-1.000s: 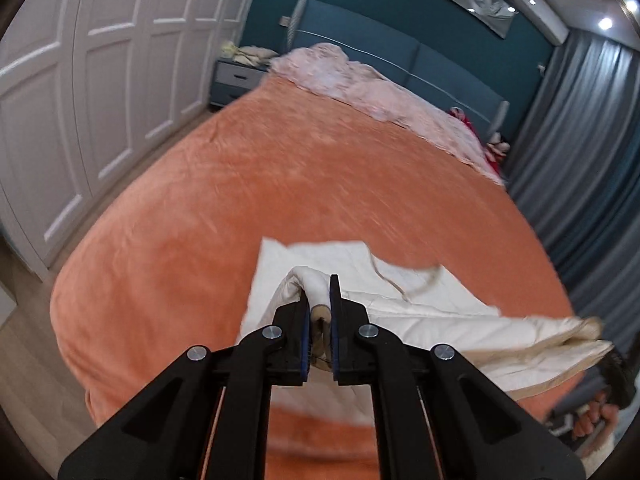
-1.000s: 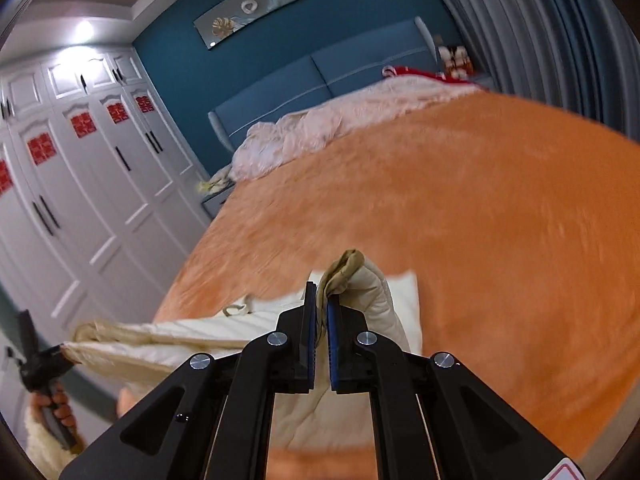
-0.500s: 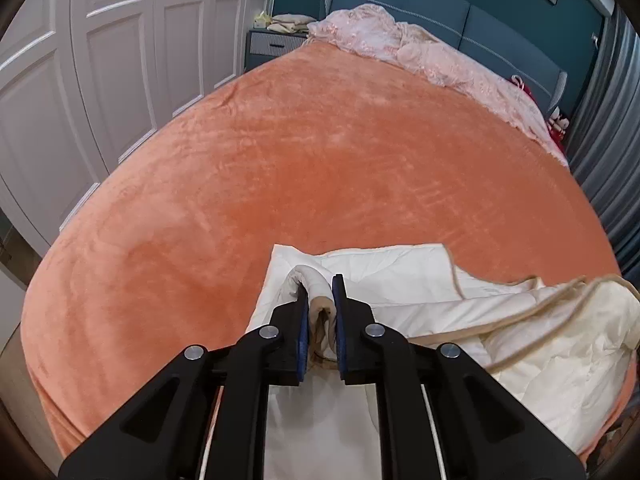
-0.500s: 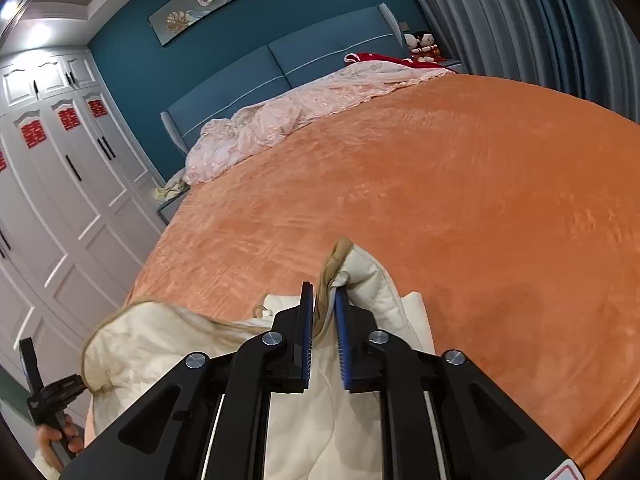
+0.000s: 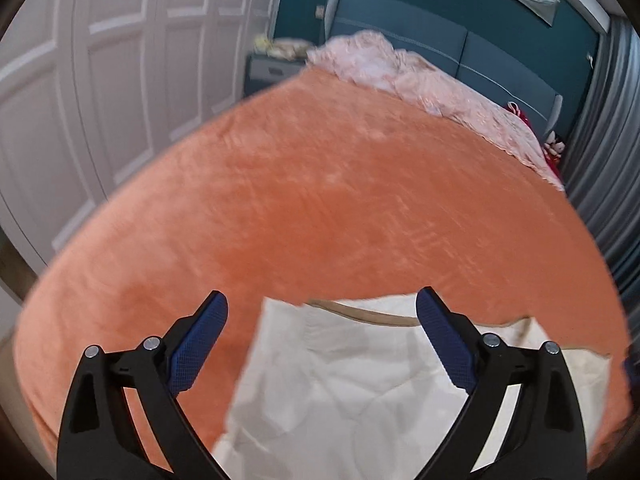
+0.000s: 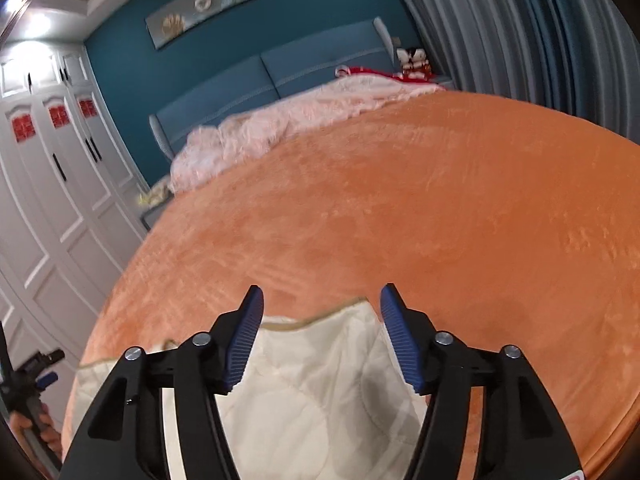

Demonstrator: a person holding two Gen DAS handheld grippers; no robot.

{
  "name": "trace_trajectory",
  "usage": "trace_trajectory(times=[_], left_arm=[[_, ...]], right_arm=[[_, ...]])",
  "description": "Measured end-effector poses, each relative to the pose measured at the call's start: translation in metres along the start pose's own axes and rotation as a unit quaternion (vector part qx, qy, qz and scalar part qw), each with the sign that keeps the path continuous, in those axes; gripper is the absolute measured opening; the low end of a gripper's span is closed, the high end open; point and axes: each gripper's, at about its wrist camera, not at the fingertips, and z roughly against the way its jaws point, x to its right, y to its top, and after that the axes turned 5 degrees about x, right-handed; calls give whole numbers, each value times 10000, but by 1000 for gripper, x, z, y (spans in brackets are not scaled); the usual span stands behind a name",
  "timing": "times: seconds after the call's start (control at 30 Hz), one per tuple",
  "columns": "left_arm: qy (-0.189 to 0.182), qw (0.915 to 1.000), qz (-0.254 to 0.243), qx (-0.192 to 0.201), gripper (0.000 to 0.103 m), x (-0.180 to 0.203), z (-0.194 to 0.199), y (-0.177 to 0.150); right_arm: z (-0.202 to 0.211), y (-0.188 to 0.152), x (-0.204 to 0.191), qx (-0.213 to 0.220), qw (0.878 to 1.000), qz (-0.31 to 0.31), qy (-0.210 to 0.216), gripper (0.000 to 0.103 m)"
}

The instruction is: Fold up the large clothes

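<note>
A cream quilted garment point(image 5: 352, 380) with a tan trimmed edge lies flat on the near part of the orange bed cover point(image 5: 340, 200). My left gripper point(image 5: 322, 300) is open wide above the garment's far edge and holds nothing. In the right wrist view the same garment point(image 6: 316, 392) lies under my right gripper point(image 6: 320, 296), which is also open and empty. The garment's near part is hidden by the gripper bodies.
A pink bedspread point(image 5: 420, 76) is bunched at the blue headboard point(image 6: 288, 76). White wardrobe doors point(image 5: 100, 80) stand along the left. Grey curtains point(image 6: 540, 32) hang on the right. The left hand-held gripper point(image 6: 28, 372) shows at the bed's left edge.
Both grippers were shut on folds of the cream garment; both have opened and let go. The garment now lies flat on the bed.
</note>
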Motion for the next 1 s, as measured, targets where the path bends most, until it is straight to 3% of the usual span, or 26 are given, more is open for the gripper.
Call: trace_trajectory(times=[0.13, 0.23, 0.27, 0.3, 0.33, 0.4, 0.47, 0.53, 0.73, 1.0], left_arm=[[-527, 9952, 329, -758, 92, -1, -33, -10], [-466, 9939, 279, -964, 87, 3, -45, -21], [-414, 9939, 232, -999, 81, 4, -47, -23], [-360, 9939, 191, -1026, 76, 4, -50, -24], [-281, 9939, 145, -1055, 62, 5, -53, -26], [-145, 9935, 117, -1121, 44, 4, -60, -27], [-68, 9933, 130, -1145, 28, 2, -65, -26], [60, 9932, 127, -1152, 20, 1, -70, -24], [478, 9919, -66, -1172, 17, 5, -93, -30], [721, 9916, -273, -1041, 17, 5, -109, -51]], right_arm=[[-25, -10, 3, -586, 9981, 148, -75, 61], [-39, -18, 7, -867, 9959, 228, -100, 61], [-42, -19, 9, -911, 9956, 222, -77, 60], [-46, -19, 10, -970, 9951, 203, -64, 51], [-48, -19, 10, -981, 9950, 191, -54, 43], [-54, -18, 11, -1055, 9943, 124, -14, 14], [-58, -16, 13, -1029, 9947, 22, -5, 12], [-63, -14, 10, -987, 9950, 58, -120, 11], [-88, -30, 13, -1194, 9912, 190, -546, 11], [-107, -52, 24, -1407, 9880, 135, -619, 11]])
